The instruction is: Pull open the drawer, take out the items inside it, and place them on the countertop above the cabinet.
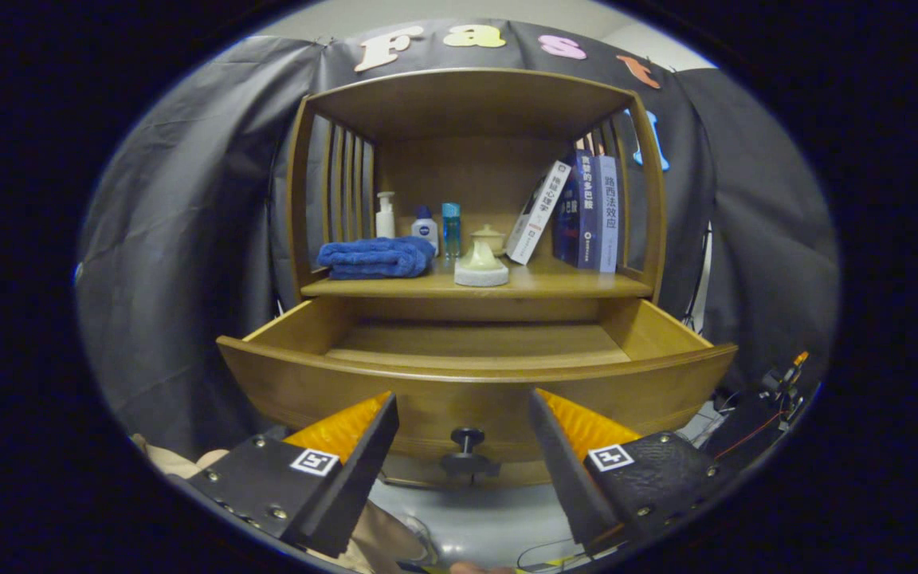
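- Blue towel (377, 258) lies folded on the countertop (555, 281), left of a pale lidded pot (481, 264).
- Drawer (475, 375) stands pulled open; visible floor looks bare (front part hidden).
- Gripper (463, 400) released, fingers spread either side of the knob (467, 438), gripping nothing; next, probably peer inside.

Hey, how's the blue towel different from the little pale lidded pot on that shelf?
The blue towel is soft, folded flat and wide; the pale lidded pot is hard, rounded and upright. The towel lies by the shelf's front edge, the pot farther back, partly hidden behind a pale cone-shaped piece. Both rest on the shelf above the open drawer, beyond the open gripper.
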The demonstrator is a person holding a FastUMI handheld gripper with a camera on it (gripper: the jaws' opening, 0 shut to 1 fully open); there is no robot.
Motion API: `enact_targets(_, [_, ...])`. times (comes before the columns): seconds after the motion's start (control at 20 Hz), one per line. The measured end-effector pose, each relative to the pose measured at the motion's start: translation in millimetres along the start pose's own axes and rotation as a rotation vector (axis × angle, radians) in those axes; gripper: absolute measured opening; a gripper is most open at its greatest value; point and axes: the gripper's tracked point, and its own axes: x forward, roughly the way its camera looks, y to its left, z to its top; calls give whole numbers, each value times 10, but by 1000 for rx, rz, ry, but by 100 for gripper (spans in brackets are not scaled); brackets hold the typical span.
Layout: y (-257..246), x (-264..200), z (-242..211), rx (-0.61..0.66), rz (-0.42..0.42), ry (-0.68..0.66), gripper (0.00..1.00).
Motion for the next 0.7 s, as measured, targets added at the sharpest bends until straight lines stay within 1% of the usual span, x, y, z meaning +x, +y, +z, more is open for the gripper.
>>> enact_targets(0.35, [-56, 148, -28, 0, -32, -14, 98])
enact_targets(0.7, [-80, 176, -26, -28, -80, -50, 97])
